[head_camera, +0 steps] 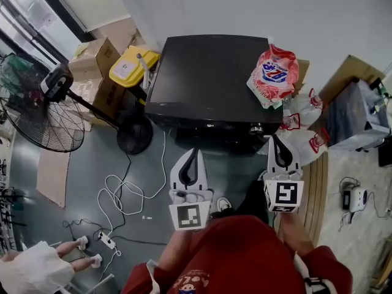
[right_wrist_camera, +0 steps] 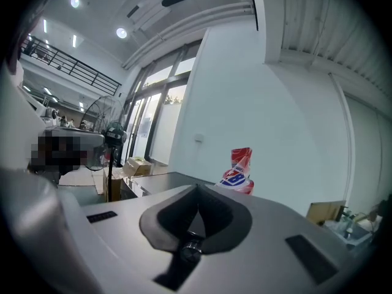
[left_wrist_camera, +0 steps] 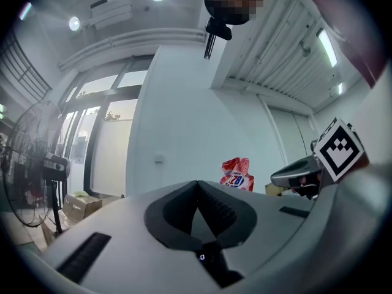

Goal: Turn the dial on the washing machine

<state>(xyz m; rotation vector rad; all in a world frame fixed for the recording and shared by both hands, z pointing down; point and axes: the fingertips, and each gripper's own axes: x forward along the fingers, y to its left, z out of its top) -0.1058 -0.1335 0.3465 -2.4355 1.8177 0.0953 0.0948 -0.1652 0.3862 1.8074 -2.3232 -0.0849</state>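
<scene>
Small silver round dial (head_camera: 256,128) on front of black boxy washing machine (head_camera: 208,72), just beyond right claw (head_camera: 275,143), closed and empty; left claw (head_camera: 193,155), likewise closed, farther off.

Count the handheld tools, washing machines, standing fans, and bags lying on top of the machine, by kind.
Tools: 2, the left tool and the right tool
Washing machine: 1
Standing fan: 1
Bag on the machine: 1
Total: 5

Bag (head_camera: 274,73) on washing machine (head_camera: 202,78) top, right side, fan (head_camera: 37,115) at left, boxes (head_camera: 98,57) between
</scene>
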